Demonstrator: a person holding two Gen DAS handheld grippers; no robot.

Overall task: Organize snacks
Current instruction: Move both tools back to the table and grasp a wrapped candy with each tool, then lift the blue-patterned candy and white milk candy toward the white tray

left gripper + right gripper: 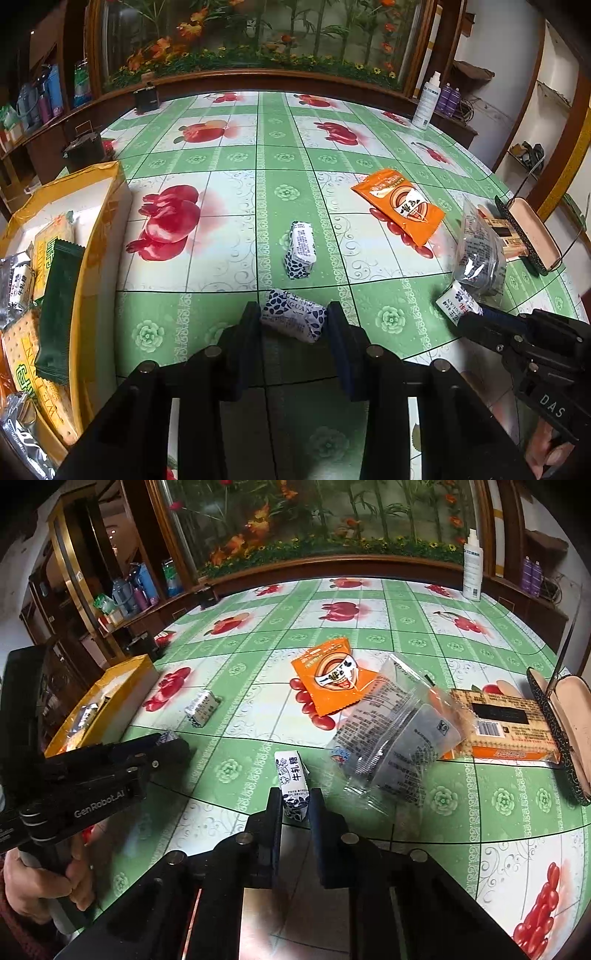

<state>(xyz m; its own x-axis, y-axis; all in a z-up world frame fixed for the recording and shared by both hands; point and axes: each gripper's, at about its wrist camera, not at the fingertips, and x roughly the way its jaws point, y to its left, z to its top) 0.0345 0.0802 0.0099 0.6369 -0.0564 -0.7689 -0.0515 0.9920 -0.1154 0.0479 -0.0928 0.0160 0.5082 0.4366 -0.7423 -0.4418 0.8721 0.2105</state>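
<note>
My left gripper (293, 322) is shut on a blue-and-white wrapped candy (291, 314) just above the green tablecloth; the right wrist view shows it (168, 740) at the left. My right gripper (295, 803) is shut on a second candy (291, 775), white with dark print, which stands on end between the pads. From the left wrist view it (467, 314) pinches that candy (456, 300) at the right. A third candy (301, 249) (201, 703) lies loose on the table. A yellow box (99, 229) (122, 686) at the left holds several snack packets.
An orange packet (399, 205) (328, 675), a clear packet with dark contents (478, 254) (395, 738) and a tan biscuit pack (509, 723) lie at the right. An open glasses case (561, 731) sits by the table's right edge. A white bottle (472, 572) stands at the back.
</note>
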